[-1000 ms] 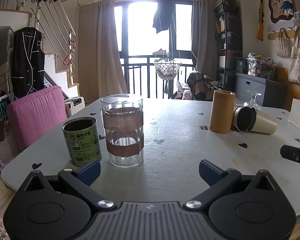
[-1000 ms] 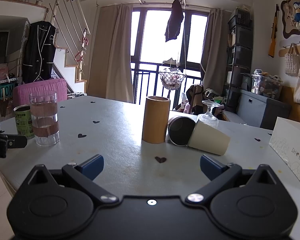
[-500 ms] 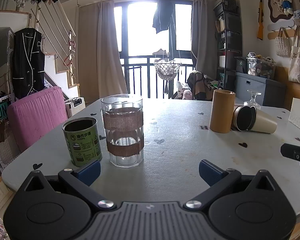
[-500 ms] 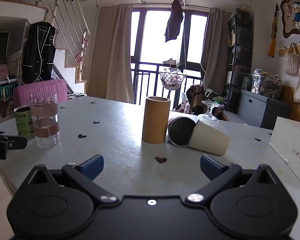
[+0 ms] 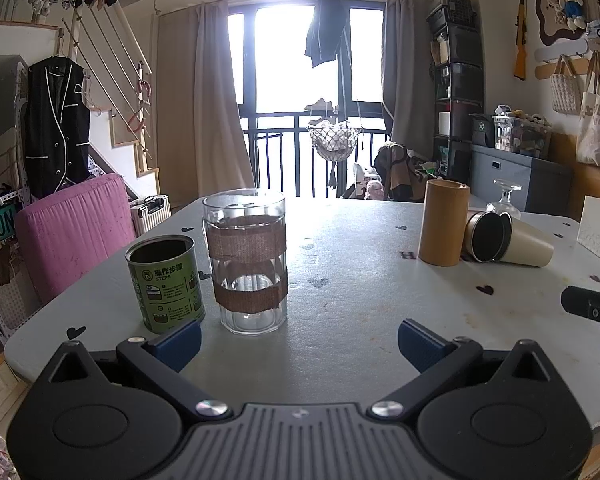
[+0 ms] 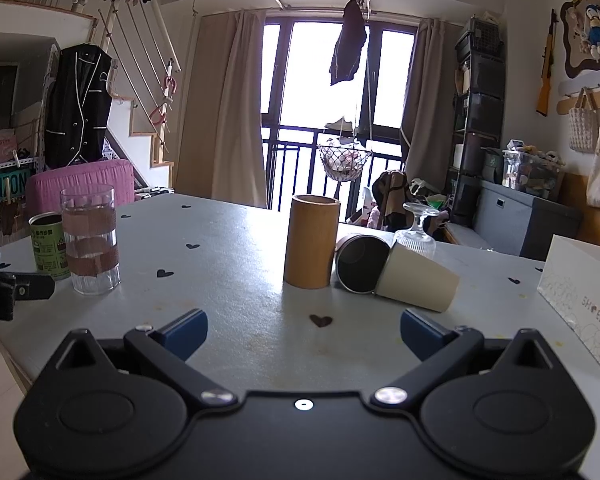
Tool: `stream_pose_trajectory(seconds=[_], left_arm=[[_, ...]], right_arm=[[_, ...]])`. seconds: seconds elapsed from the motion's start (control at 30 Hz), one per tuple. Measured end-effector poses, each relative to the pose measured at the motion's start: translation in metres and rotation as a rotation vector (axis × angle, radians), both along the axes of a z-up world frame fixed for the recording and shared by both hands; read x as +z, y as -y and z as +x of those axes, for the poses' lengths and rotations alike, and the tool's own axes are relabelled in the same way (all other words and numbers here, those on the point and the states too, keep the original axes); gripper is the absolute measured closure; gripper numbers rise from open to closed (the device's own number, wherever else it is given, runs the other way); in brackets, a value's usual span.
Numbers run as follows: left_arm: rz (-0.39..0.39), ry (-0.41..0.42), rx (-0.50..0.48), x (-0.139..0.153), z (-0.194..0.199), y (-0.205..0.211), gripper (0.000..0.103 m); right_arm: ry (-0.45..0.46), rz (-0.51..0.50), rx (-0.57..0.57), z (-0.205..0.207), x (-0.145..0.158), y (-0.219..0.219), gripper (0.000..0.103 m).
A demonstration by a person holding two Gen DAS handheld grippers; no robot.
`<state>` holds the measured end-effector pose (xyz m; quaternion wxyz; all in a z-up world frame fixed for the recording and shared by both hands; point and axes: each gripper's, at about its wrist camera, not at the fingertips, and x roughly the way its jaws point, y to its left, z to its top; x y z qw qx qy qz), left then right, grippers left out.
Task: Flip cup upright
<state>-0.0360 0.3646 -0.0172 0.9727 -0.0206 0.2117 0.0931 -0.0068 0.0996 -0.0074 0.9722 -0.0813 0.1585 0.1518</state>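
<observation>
A cream cup with a dark inside [image 6: 400,276] lies on its side on the grey table [image 6: 228,248], mouth toward the left, right beside an upright tan cylinder [image 6: 310,240]. It also shows in the left wrist view [image 5: 508,240] at the far right. My right gripper [image 6: 303,330] is open and empty, a short way in front of the cup. My left gripper [image 5: 298,342] is open and empty, just in front of a clear glass with brown bands [image 5: 246,260] and a green tin [image 5: 164,282].
An upside-down stemmed glass [image 6: 416,230] stands behind the lying cup. A white card box [image 6: 580,300] sits at the table's right edge. A pink chair [image 5: 72,228] stands beyond the left table edge. The right gripper's tip shows in the left wrist view [image 5: 592,308].
</observation>
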Motion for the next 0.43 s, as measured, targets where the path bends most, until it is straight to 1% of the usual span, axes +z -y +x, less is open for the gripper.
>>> stream_pose_trajectory(seconds=[0.43], left_arm=[[0.003, -0.004, 0.002, -0.0003, -0.0003, 0.0026, 0.0]], right_arm=[[0.001, 0.0, -0.001, -0.0002, -0.0003, -0.0003, 0.0]])
